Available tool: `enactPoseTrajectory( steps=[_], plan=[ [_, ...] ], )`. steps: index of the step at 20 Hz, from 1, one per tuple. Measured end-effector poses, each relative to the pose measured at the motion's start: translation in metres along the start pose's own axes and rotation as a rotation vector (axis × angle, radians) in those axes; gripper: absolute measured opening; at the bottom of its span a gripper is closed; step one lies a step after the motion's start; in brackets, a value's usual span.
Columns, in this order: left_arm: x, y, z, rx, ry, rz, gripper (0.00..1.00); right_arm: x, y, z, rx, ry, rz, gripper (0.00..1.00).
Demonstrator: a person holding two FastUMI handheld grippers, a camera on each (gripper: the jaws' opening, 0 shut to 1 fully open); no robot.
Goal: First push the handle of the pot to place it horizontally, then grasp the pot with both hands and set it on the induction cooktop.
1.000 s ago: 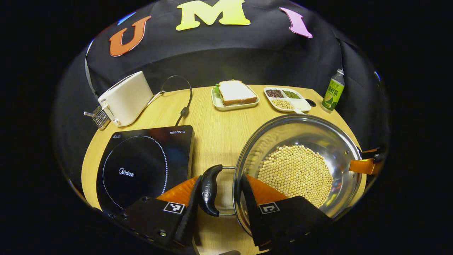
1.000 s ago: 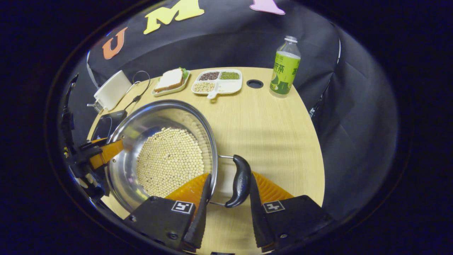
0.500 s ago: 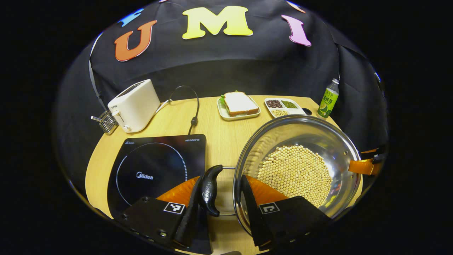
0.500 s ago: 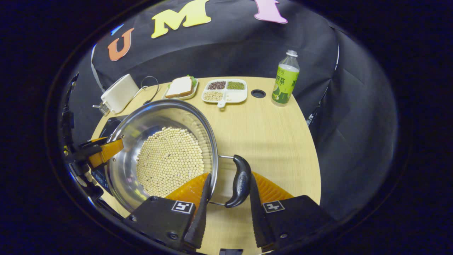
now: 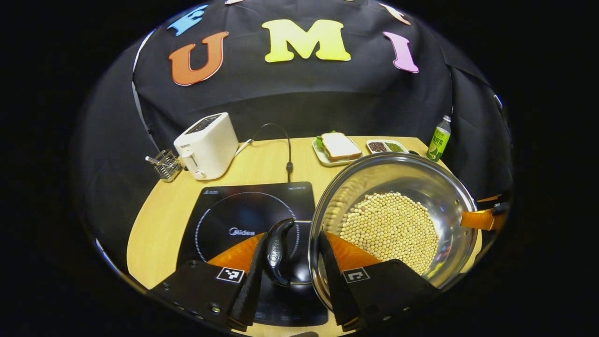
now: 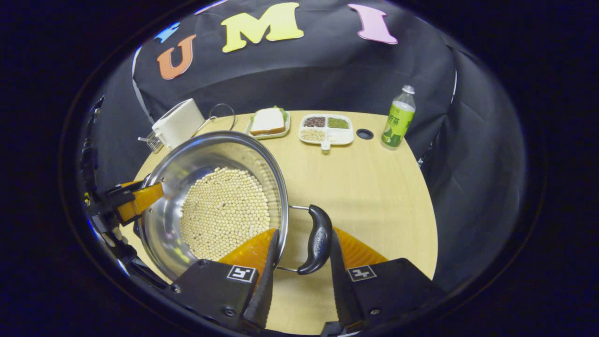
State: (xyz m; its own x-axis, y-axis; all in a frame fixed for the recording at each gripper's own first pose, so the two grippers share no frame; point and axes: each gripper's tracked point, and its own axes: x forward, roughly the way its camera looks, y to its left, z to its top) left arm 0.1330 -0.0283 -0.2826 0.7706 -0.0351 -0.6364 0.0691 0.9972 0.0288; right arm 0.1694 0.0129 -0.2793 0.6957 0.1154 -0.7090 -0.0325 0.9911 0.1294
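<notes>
While the left gripper is clamped across the steel pot's handle and rim, the induction cooktop is seen beneath that handle; the right gripper likewise pinches rim and handle above bare table.

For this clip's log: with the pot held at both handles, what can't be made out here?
- Pot underside and its gap to the cooktop: hidden by the pot wall, left gripper view.
- Cooktop's near edge: covered by the left claw.
- Cooktop in the right gripper view: behind the pot.
- Divided tray: near half hidden by the pot rim, left gripper view.
- Rack beside the toaster: too small, right gripper view.
</notes>
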Motion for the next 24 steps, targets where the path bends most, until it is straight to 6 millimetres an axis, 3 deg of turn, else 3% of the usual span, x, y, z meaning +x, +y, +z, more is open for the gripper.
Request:
enactPoseTrajectory(
  steps=[1, 3, 4, 5, 6, 13, 20, 24],
  plan=[
    [-0.005, 0.008, -0.002, -0.007, 0.000, 0.006, 0.61, -0.002, 0.010, 0.000, -0.006, -0.003, 0.004, 0.55],
    [-0.011, 0.026, -0.004, -0.018, 0.001, 0.014, 0.61, -0.005, 0.029, -0.001, -0.017, -0.006, 0.012, 0.55],
    [-0.015, 0.037, -0.007, -0.023, 0.001, 0.018, 0.71, -0.007, 0.039, -0.001, -0.020, -0.007, 0.016, 0.55],
    [-0.018, 0.046, -0.007, -0.028, -0.002, 0.022, 0.71, -0.007, 0.049, -0.002, -0.022, -0.009, 0.021, 0.55],
    [-0.020, 0.056, -0.008, -0.030, -0.003, 0.026, 0.61, -0.008, 0.060, -0.002, -0.026, -0.013, 0.024, 0.55],
    [-0.030, 0.123, -0.009, -0.018, -0.005, 0.053, 0.61, -0.002, 0.129, -0.003, -0.020, -0.005, 0.043, 0.55],
    [-0.011, 0.176, -0.014, -0.041, 0.016, 0.081, 0.61, 0.026, 0.185, 0.012, -0.042, 0.017, 0.058, 0.55],
    [0.007, 0.197, -0.012, -0.047, 0.022, 0.097, 0.61, 0.047, 0.205, 0.022, -0.047, 0.029, 0.059, 0.55]
  ],
)
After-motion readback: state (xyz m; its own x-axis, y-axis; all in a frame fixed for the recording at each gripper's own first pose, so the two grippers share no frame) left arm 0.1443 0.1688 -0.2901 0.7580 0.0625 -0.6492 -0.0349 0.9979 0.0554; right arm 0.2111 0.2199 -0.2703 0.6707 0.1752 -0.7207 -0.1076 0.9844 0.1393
